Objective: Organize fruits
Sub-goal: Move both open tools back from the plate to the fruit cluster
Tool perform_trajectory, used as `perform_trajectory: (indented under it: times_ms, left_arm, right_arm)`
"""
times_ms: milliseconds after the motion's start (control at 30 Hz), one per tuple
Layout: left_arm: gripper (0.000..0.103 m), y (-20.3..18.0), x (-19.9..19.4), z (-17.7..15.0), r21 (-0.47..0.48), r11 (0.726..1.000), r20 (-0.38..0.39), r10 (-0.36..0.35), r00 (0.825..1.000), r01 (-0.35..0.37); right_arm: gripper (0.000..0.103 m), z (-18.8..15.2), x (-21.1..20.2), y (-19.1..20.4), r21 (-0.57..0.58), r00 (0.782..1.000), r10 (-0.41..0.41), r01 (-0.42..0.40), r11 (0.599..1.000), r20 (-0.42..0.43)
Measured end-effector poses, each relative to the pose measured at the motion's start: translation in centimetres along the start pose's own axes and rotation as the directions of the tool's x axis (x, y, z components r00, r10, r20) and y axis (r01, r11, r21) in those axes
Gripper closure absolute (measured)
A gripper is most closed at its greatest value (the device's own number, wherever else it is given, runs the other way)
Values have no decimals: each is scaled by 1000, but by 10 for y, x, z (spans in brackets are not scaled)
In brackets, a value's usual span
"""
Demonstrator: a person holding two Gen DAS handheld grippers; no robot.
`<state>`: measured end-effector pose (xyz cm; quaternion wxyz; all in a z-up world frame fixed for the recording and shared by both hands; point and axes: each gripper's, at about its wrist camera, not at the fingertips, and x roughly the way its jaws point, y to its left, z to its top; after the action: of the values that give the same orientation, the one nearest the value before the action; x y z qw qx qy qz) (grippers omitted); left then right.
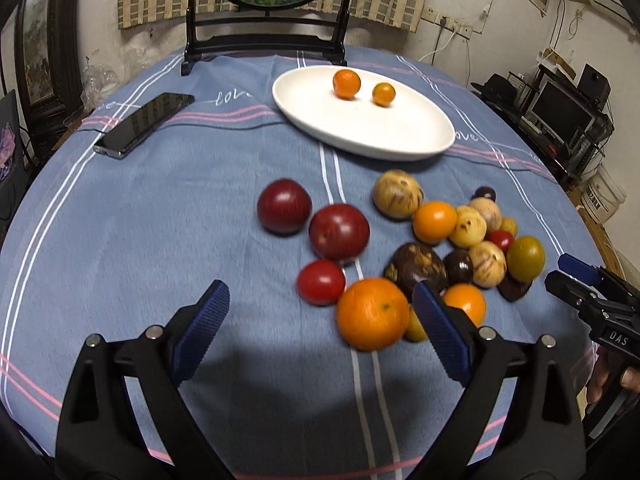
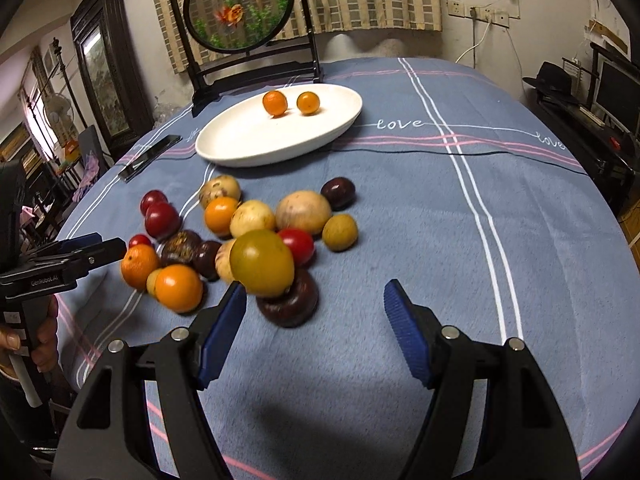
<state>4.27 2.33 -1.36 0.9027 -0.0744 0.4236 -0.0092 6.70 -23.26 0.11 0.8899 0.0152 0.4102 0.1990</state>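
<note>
A white oval plate (image 1: 400, 148) (image 2: 240, 156) at the back of the table carries two small oranges (image 1: 347, 84) (image 2: 275, 103). In front of it lies a loose heap of fruit: two dark red plums (image 1: 339, 232), a red tomato (image 1: 321, 282), a big orange (image 1: 372, 314), and yellow, brown and dark purple fruits. My left gripper (image 1: 320, 294) stands wide open just short of the tomato and the big orange, gripping nothing. My right gripper (image 2: 316, 292) is open beside a green-yellow fruit (image 2: 262, 262) and a dark purple fruit (image 2: 288, 304), not pressing on either.
A black phone (image 1: 144, 124) lies at the left on the blue striped cloth (image 1: 160, 220). A round framed screen on a black stand (image 1: 264, 52) sits behind the plate. A person's hand (image 1: 608, 380) holds the right gripper. Shelves and a monitor stand beyond the right table edge.
</note>
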Motion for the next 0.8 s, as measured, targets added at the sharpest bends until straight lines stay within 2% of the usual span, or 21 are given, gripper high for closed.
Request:
perform_trajectory:
  times_ms: [367,600,800]
  left_arm:
    - [9,-8,1,-10,39,999,-23,-2,1000,3]
    - [9,-8,9,-16,56,998,-41,6,999,-4]
    - [9,-5,17,-17,50,999,-64,-5,998,9]
  right_arm:
    - [31,-14,12,21,-93,998,-15,10,996,-59]
    - [31,-16,19,24,-105,997,-13,5,994,-78]
    - [31,-10,36,28,-121,990,-61,46,992,-126]
